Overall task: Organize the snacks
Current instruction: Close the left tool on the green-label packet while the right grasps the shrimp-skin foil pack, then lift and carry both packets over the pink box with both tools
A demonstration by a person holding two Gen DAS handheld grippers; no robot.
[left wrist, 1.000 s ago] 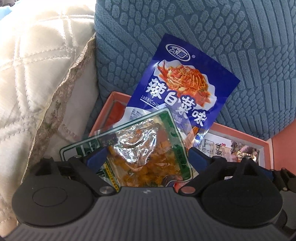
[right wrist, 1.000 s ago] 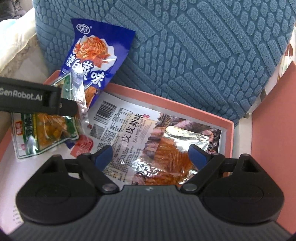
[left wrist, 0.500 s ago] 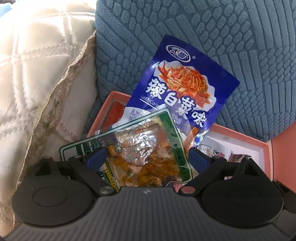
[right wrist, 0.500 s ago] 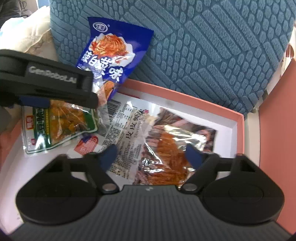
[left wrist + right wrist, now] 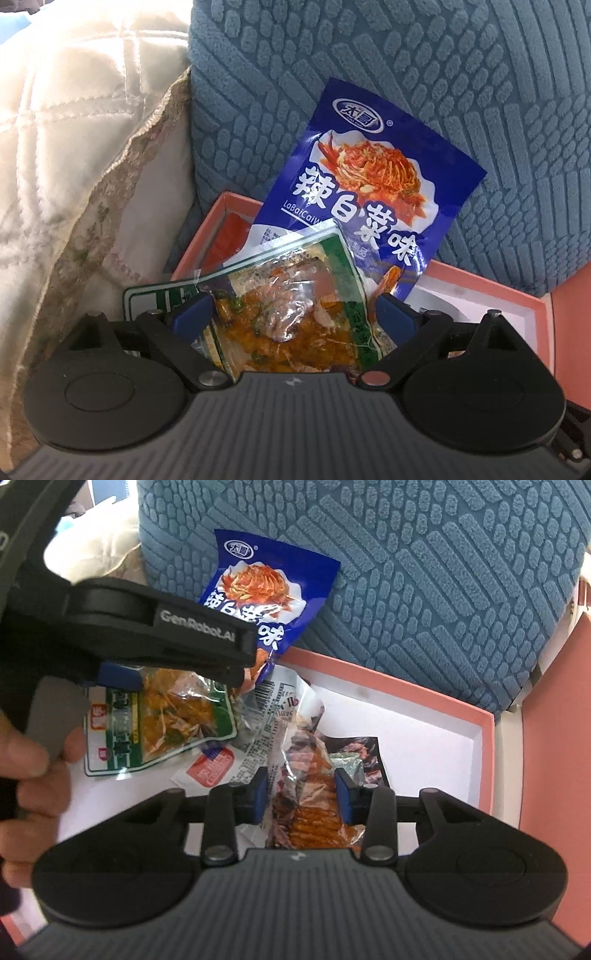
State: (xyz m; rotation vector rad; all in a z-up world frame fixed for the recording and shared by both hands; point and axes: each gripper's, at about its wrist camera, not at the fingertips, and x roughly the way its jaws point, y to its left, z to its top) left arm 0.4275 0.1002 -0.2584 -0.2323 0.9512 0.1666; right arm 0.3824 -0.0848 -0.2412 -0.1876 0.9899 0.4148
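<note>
Left gripper (image 5: 291,314): jaws spread wide, blue pads either side of the green-edged pouch (image 5: 284,302) but not pressing it. From the right wrist view the pouch lies flat at the box's left end, under the gripper's arm. Whether the pad tips touch the film, cannot tell

Step in hand, as judged: gather the loose packs into order inside the box. Left side wants its pads squared across the pouch's width before any squeeze; slack film will slide out of a corner pinch

Blue cabbage-flavour bag (image 5: 365,192): stands tilted, foot in the box, top leaning on the blue textured cushion (image 5: 406,74). Quilted cream cushion (image 5: 81,147) to the left of that

Right gripper (image 5: 299,794): jaws drawn in, pinching the shrimp-strip pack (image 5: 306,797), which buckles into a ridge between the pads. Grip reads as mid-body; lifting slowly should keep the crumpled film from slipping

Pink box (image 5: 484,734), white inside: holds the green-edged pouch at left, the blue bag's foot at the back left, the shrimp-strip pack at centre. Right part of the floor bare. Pink lid (image 5: 554,746) stands open at far right
</note>
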